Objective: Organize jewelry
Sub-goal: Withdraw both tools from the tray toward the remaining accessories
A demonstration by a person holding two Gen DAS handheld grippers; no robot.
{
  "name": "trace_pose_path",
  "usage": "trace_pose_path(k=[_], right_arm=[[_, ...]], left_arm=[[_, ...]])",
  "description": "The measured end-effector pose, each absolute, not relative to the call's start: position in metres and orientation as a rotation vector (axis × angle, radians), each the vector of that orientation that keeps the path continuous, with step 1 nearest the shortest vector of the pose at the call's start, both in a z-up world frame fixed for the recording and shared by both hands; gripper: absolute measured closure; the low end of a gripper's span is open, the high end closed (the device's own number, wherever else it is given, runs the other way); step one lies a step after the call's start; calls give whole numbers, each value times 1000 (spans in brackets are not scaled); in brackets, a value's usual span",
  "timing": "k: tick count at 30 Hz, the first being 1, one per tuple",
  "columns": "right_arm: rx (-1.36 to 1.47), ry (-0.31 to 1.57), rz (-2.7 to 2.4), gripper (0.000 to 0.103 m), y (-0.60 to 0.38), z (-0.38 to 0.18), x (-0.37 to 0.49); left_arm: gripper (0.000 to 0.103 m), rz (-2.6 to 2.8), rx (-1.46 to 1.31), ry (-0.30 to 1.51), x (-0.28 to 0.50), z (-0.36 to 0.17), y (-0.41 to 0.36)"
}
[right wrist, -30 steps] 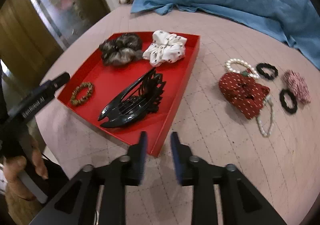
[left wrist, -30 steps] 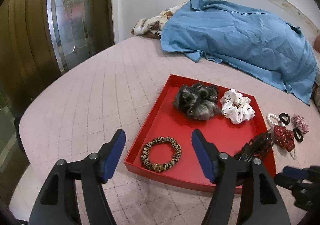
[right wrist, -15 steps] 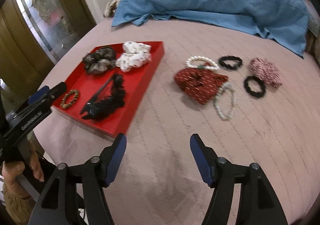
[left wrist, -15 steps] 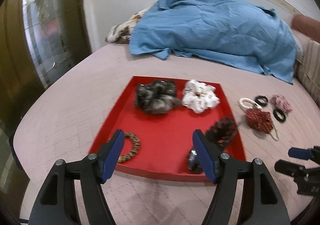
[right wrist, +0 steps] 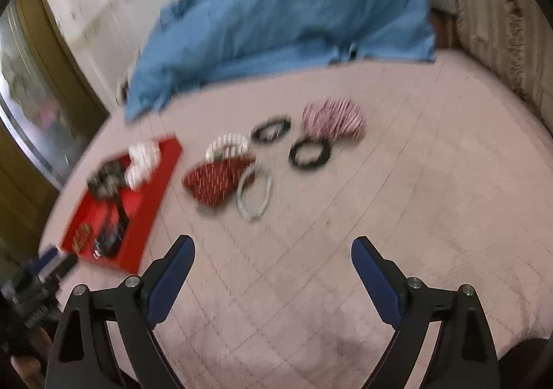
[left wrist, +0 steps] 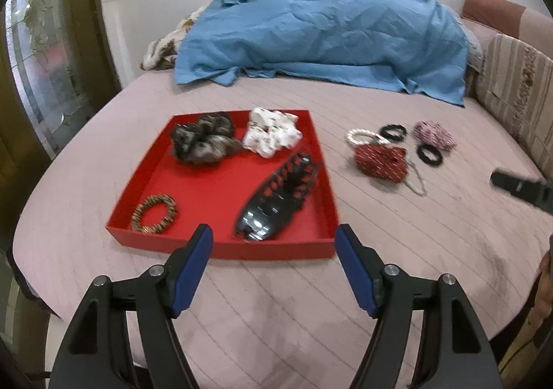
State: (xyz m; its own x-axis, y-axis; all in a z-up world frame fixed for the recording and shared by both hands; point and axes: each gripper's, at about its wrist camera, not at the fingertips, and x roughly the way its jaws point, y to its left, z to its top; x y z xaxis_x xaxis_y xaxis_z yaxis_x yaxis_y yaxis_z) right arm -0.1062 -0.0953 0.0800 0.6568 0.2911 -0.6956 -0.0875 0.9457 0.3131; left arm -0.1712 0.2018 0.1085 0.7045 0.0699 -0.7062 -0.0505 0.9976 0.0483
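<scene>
Since a second ago the right gripper has let go of the black claw clip, swung right and spread its fingers wide. Left to right: left gripper, fingers also spread, faces the red tray holding leopard bracelet, dark scrunchie, white scrunchie and clip; the red dotted scrunchie, pearl bracelets and black hair ties lie on the pink bedspread.

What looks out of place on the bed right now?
Several pieces lie loose right of the red tray: a red dotted scrunchie, two pearl bracelets, two black hair ties and a striped scrunchie. Nothing looks damaged.
</scene>
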Motion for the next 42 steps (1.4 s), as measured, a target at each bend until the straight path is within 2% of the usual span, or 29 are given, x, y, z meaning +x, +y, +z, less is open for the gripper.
trace_pose_path(k=[4, 13, 18, 20, 23, 25, 29, 31, 37, 42], right_arm=[[332, 757, 306, 3, -115, 96, -120], [526, 852, 510, 0, -128, 87, -144], [230, 742, 339, 0, -123, 134, -167], [86, 662, 264, 0, -118, 160, -172], [-107, 455, 131, 0, -110, 198, -179], [-150, 405, 114, 0, -111, 204, -166], [-58, 731, 148, 0, -130, 148, -77], [-38, 797, 123, 0, -139, 117, -50], [61, 826, 141, 3, -162, 60, -5], [145, 845, 210, 7, -171, 48, 25]], left_arm=[[31, 45, 25, 795, -181, 110, 190], [31, 6, 38, 713, -207, 144, 176], [30, -17, -4, 651, -218, 177, 183], [23, -11, -20, 625, -218, 190, 188], [22, -3, -47, 613, -208, 202, 193], [22, -10, -64, 633, -191, 202, 194], [22, -23, -124, 687, -157, 190, 193], [22, -24, -146, 718, -142, 180, 190], [22, -37, -161, 837, -92, 143, 172], [22, -88, -179, 884, -52, 119, 146]])
